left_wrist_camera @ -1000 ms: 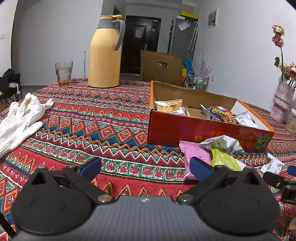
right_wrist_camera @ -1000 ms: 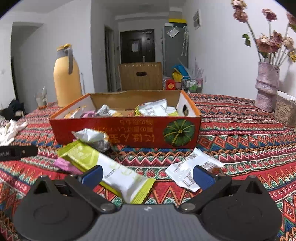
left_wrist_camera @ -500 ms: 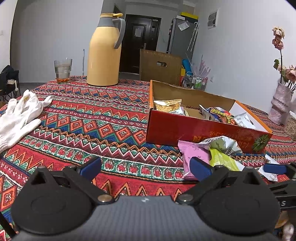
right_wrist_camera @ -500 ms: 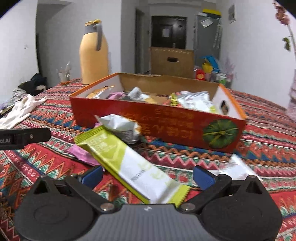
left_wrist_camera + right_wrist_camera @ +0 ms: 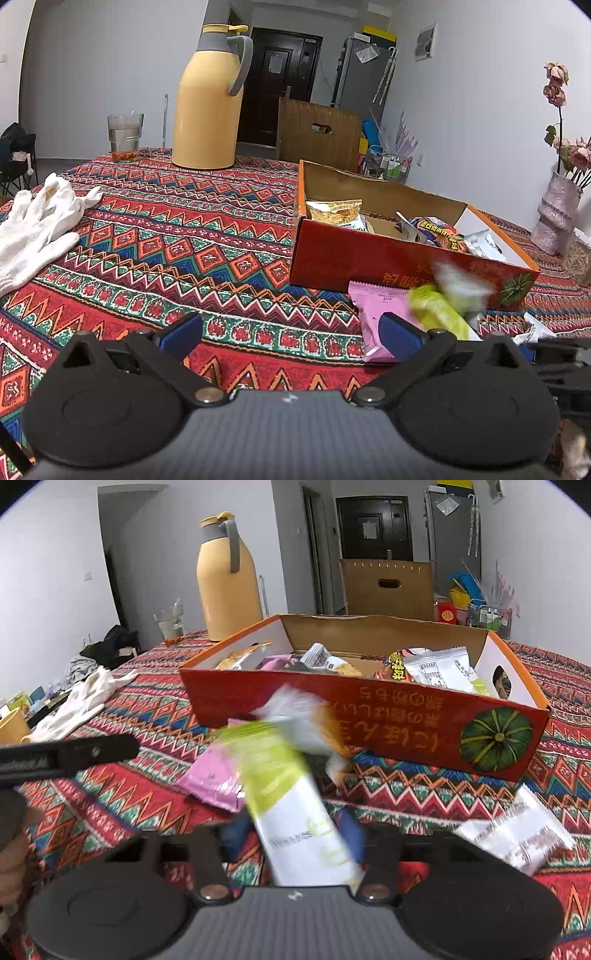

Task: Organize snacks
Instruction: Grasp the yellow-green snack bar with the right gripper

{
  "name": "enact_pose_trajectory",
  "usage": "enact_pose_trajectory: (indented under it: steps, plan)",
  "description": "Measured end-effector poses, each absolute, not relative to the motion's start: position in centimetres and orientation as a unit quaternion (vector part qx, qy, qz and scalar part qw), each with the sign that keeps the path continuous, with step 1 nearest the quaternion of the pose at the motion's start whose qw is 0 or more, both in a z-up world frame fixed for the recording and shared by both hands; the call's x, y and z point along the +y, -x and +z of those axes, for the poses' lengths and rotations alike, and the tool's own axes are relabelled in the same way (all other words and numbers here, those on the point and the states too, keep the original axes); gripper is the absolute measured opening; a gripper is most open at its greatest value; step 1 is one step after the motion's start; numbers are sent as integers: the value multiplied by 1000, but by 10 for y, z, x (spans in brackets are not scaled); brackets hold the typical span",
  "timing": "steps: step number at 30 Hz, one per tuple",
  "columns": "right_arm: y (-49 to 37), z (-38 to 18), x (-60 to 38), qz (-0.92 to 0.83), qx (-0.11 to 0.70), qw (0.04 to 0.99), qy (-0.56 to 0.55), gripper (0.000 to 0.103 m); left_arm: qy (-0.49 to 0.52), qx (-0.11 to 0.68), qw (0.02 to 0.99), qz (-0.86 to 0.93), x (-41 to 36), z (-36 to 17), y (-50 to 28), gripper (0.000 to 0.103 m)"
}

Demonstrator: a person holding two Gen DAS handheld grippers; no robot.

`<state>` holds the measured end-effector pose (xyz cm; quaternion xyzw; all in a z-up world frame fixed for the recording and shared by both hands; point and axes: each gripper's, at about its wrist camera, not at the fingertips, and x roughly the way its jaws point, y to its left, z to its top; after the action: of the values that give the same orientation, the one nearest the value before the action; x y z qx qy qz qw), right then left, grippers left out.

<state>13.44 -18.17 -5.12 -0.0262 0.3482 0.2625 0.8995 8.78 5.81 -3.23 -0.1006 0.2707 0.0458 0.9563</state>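
Note:
A red cardboard box with several snack packets inside stands on the patterned tablecloth. In front of it lie a pink packet, a white packet and a long green-and-white packet. My right gripper is shut on the near end of the green-and-white packet, which looks blurred. A crumpled grey-white packet rests against its far end. My left gripper hangs open over bare cloth, left of the pink packet and the box. Nothing is between its fingers.
A yellow thermos jug and a glass stand at the far side of the table. White gloves lie at the left edge. A vase with dried flowers stands far right, behind the box.
My right gripper swung left over the green-and-white packet and shut on its near end. That packet and the crumpled one on it now blur with motion. The left gripper kept still.

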Motion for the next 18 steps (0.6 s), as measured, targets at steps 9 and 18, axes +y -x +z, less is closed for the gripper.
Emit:
enact_pose_trajectory:
  steps: [9, 18]
  plan:
    - [-109, -46, -196, 216, 329, 919, 22, 37, 103, 270, 956, 47, 59, -32, -87, 103]
    - [-123, -51, -178, 195, 345, 916, 57, 39, 103, 273, 955, 52, 59, -33, -88, 103]
